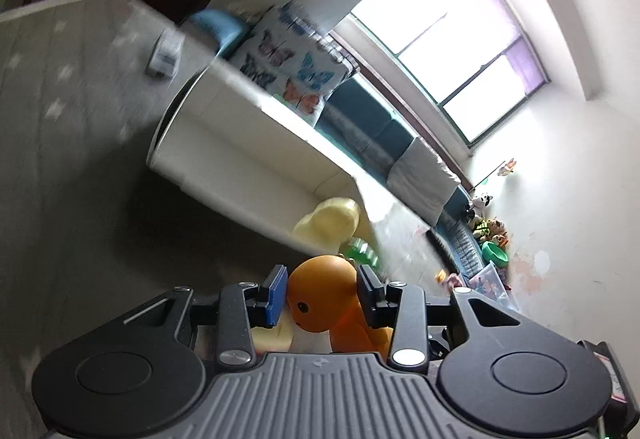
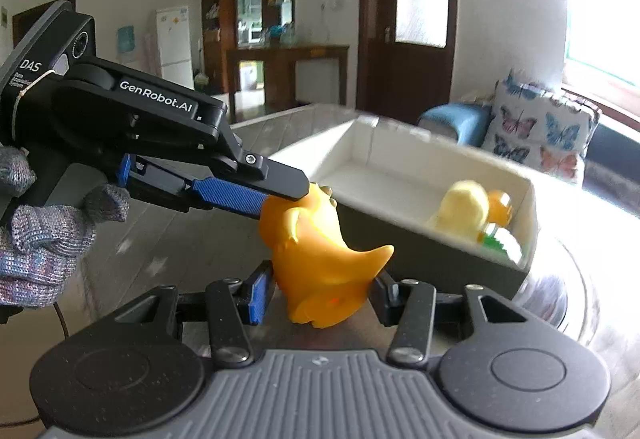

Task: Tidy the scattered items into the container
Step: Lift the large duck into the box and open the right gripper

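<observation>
An orange dinosaur toy [image 2: 320, 251] hangs in the air just in front of the white box [image 2: 404, 175]. My left gripper [image 1: 322, 295] is shut on its round head [image 1: 322, 291]; in the right wrist view the left gripper [image 2: 280, 195] reaches in from the left, held by a gloved hand. My right gripper [image 2: 320, 293] is open, its jaws on either side of the toy's lower body, not clearly pressing it. Inside the box [image 1: 240, 143] lie a pale yellow toy [image 2: 464, 209], an orange ball-like piece [image 2: 500, 207] and a green toy [image 2: 496, 239].
The box stands on a grey patterned table [image 2: 168, 239]. A small white box [image 1: 164, 53] lies farther out on the table. A sofa with a butterfly cushion [image 2: 536, 127] is behind the table. A wooden door [image 2: 408, 19] and shelves are at the back.
</observation>
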Motion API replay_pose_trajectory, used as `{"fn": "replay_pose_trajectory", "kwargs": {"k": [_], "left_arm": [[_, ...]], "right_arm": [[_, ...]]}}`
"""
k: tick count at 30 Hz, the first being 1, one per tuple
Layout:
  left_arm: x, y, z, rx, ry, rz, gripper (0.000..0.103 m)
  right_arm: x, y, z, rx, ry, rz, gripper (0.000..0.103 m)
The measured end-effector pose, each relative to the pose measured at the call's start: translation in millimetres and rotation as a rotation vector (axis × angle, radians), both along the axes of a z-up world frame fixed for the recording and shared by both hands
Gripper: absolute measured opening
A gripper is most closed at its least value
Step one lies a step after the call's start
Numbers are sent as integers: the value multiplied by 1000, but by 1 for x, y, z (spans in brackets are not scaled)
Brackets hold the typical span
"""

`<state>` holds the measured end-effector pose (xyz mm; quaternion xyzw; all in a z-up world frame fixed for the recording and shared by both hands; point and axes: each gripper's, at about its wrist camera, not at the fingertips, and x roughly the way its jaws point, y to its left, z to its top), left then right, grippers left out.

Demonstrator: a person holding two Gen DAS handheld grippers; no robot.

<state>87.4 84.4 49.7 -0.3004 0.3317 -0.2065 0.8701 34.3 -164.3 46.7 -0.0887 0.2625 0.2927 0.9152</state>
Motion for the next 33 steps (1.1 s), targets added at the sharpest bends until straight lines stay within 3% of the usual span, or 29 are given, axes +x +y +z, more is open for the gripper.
{"fn": "replay_pose_trajectory", "kwargs": {"k": [5, 12, 13, 14, 20, 27, 33], "left_arm": [[36, -10, 17, 36, -48, 8, 40], [87, -13, 12, 79, -24, 30, 38], [94, -12, 10, 84, -17, 34, 34], [100, -10, 8, 89, -10, 37, 22], [130, -8, -19, 97, 64, 19, 20], [135, -9, -32, 99, 101, 18, 21], [131, -1, -29, 106, 91, 56, 21]], "right_arm": [[37, 2, 15, 5, -40, -38, 50], [90, 11, 12, 5, -5, -69, 50], [96, 13, 10, 4, 4, -70, 50], [105, 15, 7, 1, 15, -75, 50], [153, 22, -12, 8, 95, -86, 42], [157, 26, -20, 1, 89, -80, 43], [153, 25, -17, 3, 75, -86, 51]]}}
